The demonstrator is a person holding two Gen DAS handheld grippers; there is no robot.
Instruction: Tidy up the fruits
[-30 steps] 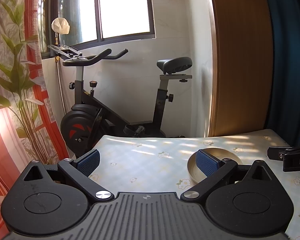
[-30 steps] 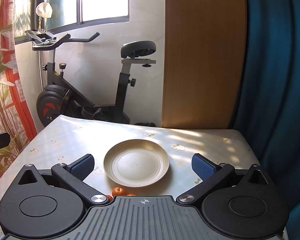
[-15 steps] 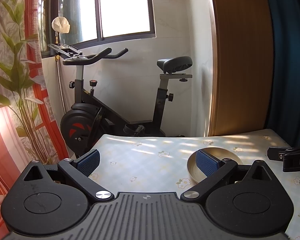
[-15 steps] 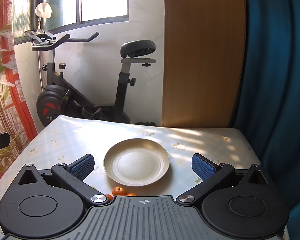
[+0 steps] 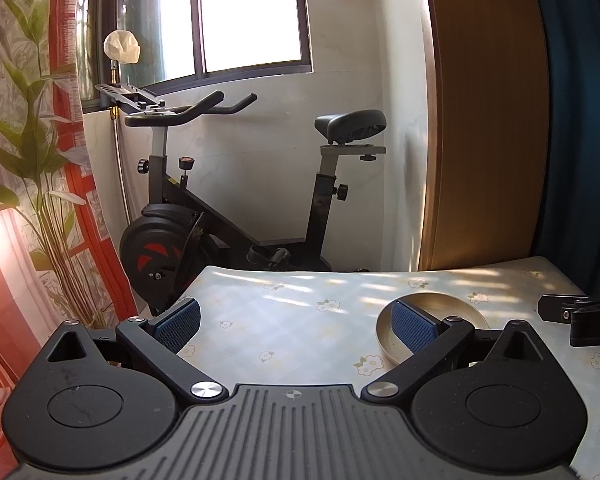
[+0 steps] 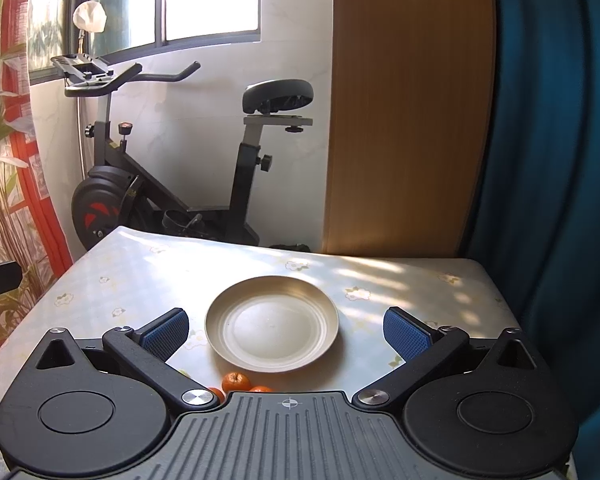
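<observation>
Nothing had moved since before. My left gripper (image 5: 296,322) and right gripper (image 6: 286,330) stayed wide open, holding nothing. Oranges (image 6: 236,382) sat near me, just beside the plate (image 6: 271,328), waiting.

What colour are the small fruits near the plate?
Orange fruits, seen best in the right wrist view.

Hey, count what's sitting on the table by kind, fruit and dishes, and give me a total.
Oranges: 3 in view, two partly hidden by the right gripper
Metal plate: 1
Total: 4
</observation>
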